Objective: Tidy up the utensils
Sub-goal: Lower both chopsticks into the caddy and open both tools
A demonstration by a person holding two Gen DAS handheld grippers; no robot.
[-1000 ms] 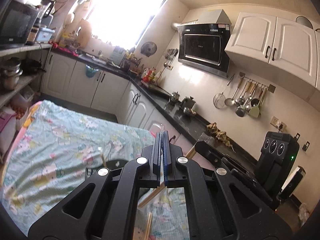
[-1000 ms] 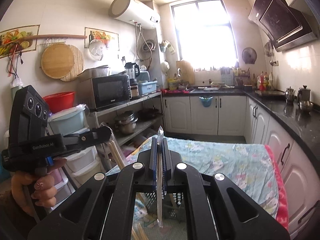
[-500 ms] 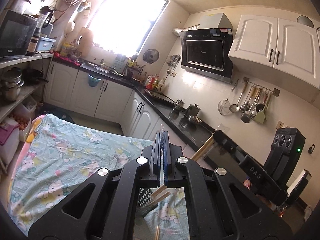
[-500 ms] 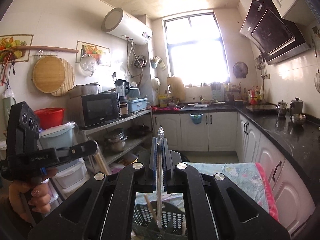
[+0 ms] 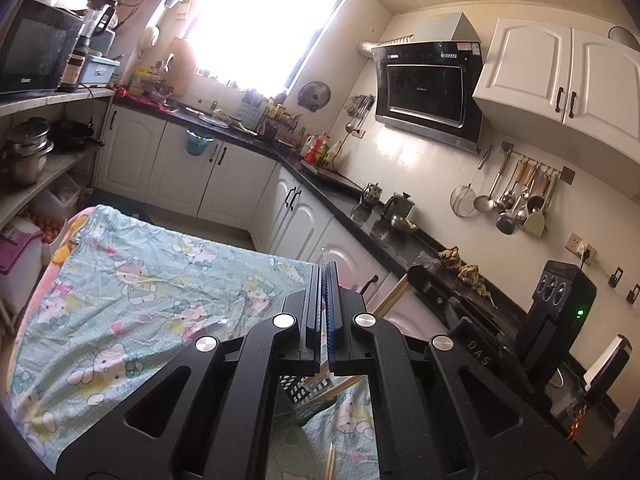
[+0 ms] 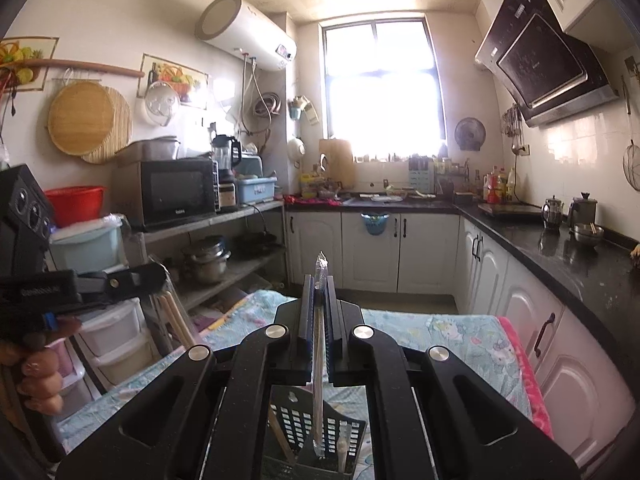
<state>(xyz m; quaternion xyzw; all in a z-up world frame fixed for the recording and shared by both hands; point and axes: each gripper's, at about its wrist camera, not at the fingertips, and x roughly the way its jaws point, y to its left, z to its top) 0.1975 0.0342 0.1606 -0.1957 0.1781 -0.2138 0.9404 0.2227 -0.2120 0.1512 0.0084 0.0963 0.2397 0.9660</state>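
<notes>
Holding a long thin utensil in a clear wrapper (image 6: 319, 344), your right tool (image 6: 319, 316) is clenched on it, as the right wrist view shows. The wrapped piece hangs straight down between the jaws. Its bottom end is over the dark holder basket (image 6: 292, 420), which stands on the counter with the cartoon cloth (image 6: 440, 340). One wooden stick (image 6: 280, 436) already leans inside the basket. If you let go too soon, the wrapped piece could miss the slot, hit the rim and fall on the cloth. The wrapper looks slippery, so it could also slide out of the pads by itself. At the left edge you can see your left tool (image 6: 156, 276) holding pale chopsticks (image 6: 176, 320), with your hand (image 6: 36, 376) under it. The two tools are near each other, so they could bump.

From the left wrist view, your left tool (image 5: 324, 312) is shut tight, and I think the thin wrapper tip poking up between the pads belongs to the chopsticks it grips. Below it you can see part of the basket (image 5: 298, 394) with sticks in it, and a loose chopstick (image 5: 330, 460) lying on the cloth. Your right tool (image 5: 452, 300) reaches in from the right. If both go for the basket together, they could knock it over.
</notes>
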